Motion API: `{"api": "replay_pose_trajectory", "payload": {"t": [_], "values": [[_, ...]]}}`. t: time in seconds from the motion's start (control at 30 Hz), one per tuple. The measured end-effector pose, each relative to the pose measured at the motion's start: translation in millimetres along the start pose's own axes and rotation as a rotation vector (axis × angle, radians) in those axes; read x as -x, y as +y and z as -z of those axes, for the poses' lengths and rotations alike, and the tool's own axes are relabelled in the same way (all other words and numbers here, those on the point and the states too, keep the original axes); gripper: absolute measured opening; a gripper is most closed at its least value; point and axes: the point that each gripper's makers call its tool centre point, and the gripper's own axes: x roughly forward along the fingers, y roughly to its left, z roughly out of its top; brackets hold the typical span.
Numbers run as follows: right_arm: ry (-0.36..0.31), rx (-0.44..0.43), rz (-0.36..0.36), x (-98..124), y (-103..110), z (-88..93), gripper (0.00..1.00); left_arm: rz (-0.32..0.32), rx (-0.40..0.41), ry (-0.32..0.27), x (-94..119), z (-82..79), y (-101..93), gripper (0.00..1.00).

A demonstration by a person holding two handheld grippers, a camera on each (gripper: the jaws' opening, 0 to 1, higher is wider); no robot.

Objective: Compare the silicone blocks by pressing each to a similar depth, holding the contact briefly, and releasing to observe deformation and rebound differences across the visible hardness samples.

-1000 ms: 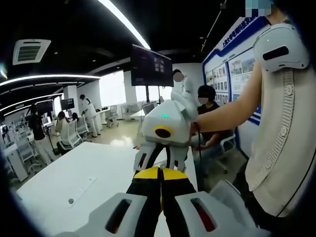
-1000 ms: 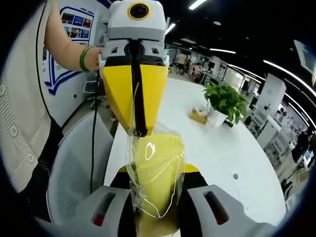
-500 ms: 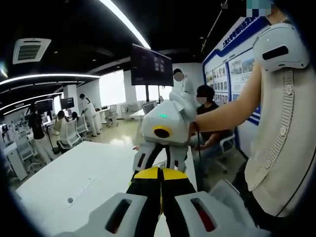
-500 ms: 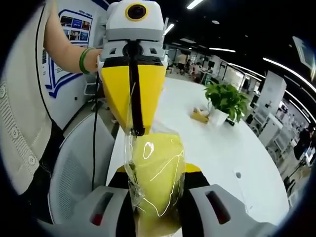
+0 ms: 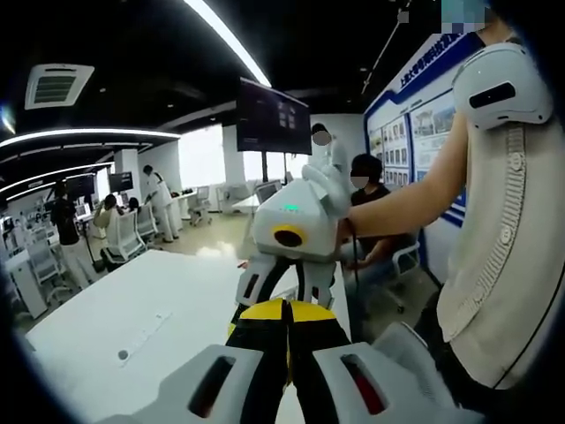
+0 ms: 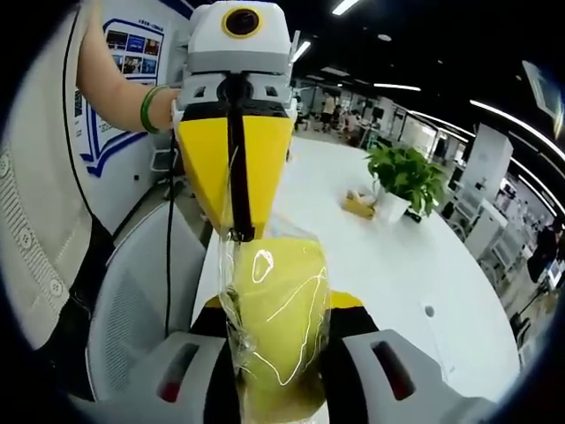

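Yellow silicone block wrapped in clear crinkled plastic film (image 6: 275, 327): clamped between the jaws of the right gripper (image 6: 278, 353), long axis running forward along those jaws, far end poking out beyond the tips. Held up in the air, forward of the seated person's torso, above a grey mesh chair (image 6: 141, 291) and just off the edge of a large white table (image 6: 388, 256).

Directly ahead of that block, nose to nose: left gripper (image 6: 234, 234), yellow jaws drawn together to a narrow point, tip touching or just shy of the block's far end and the loose film there; contact too close to call. Seen from the left gripper view, own jaws (image 5: 284, 318) closed to a thin slit, with the right gripper (image 5: 281, 309) facing them and the yellow block edge just visible between.

Judged from this: pressing move lined up along the block's long axis, left gripper acting as the prodder, right as the holder. Small potted green plant (image 6: 402, 181) well beyond, on the table.
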Motion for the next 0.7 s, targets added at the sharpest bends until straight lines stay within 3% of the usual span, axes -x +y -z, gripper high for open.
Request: {"api": "replay_pose_trajectory", "payload": {"t": [0.57, 0.7], "values": [[0.045, -0.078, -0.029, -12, 4, 23.3, 0.32, -0.015, 0.088, 0.017, 0, 25.1, 12.8, 0.00], [0.047, -0.103, -0.031, -14, 5, 30.2, 0.37, -0.015, 0.122, 0.020, -1, 33.0, 16.7, 0.00]]}}
